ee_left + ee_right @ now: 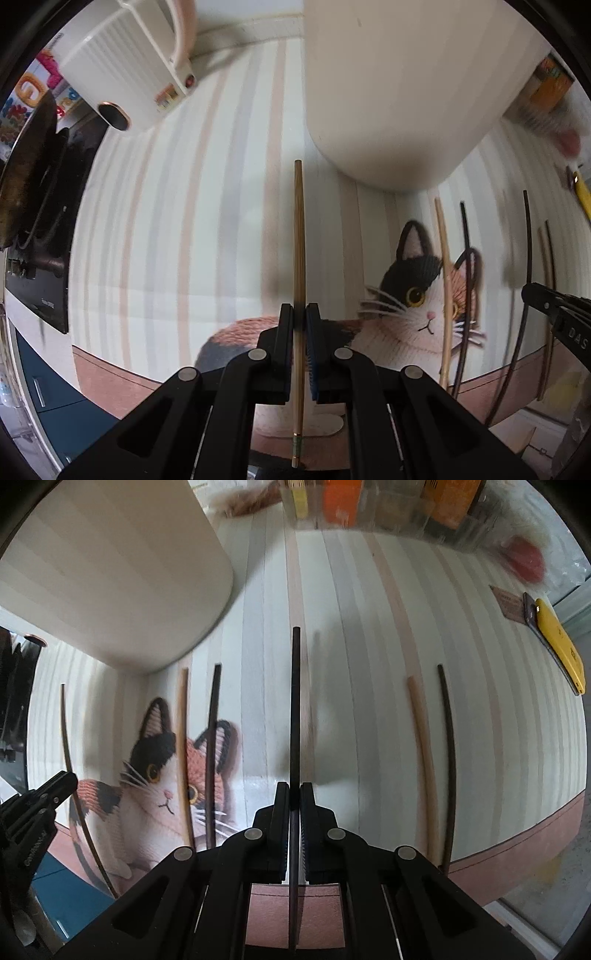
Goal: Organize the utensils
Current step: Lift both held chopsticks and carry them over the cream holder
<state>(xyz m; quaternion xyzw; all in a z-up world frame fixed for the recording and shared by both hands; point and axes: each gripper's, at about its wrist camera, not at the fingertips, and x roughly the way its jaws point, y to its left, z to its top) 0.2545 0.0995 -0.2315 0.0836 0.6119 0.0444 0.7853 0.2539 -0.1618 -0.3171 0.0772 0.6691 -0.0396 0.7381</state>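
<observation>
Chopsticks fill both your grippers: left gripper (300, 314) clamps a bamboo chopstick (299, 258), right gripper (294, 794) clamps a dark chopstick (294, 709), above the cat-print mat (369, 701), near the cream holder (399, 92).

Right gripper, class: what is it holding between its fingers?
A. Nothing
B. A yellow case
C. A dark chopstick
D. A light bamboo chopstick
C: the right gripper is shut on a dark chopstick; the light bamboo chopstick sits in the left gripper.

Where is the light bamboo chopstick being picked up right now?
The light bamboo chopstick is clamped in the left gripper, centre of the left wrist view, above the striped mat, left of the cream container.
</observation>
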